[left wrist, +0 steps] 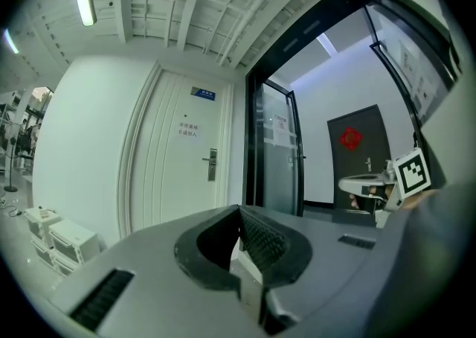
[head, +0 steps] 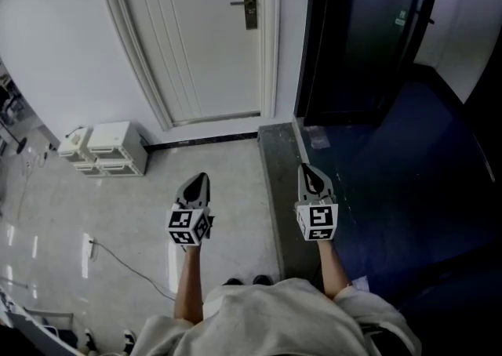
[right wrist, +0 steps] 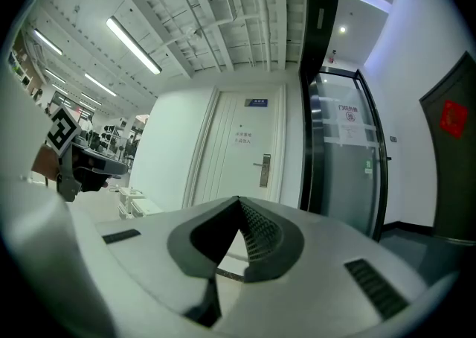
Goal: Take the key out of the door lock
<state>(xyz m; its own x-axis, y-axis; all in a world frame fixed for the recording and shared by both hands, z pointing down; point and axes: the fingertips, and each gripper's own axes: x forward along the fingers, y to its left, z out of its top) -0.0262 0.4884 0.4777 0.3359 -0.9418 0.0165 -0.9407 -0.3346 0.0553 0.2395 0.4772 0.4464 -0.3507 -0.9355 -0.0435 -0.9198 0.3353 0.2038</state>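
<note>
Left of the closed white panelled door (head: 212, 41), stacked white drawer boxes (head: 110, 149) sit on the floor. In front of that door I see my left hand-held gripper (head: 201, 180) pressed together on nothing. The dull metal lock plate (head: 249, 5) sits at the door's right edge, well apart from both tools, and I cannot make out a key there; my right hand-held gripper (head: 307, 170), right of the door, is also pressed together and empty.

Probably an office corridor: signed door (head: 205, 49), glass partition (head: 365, 37).
</note>
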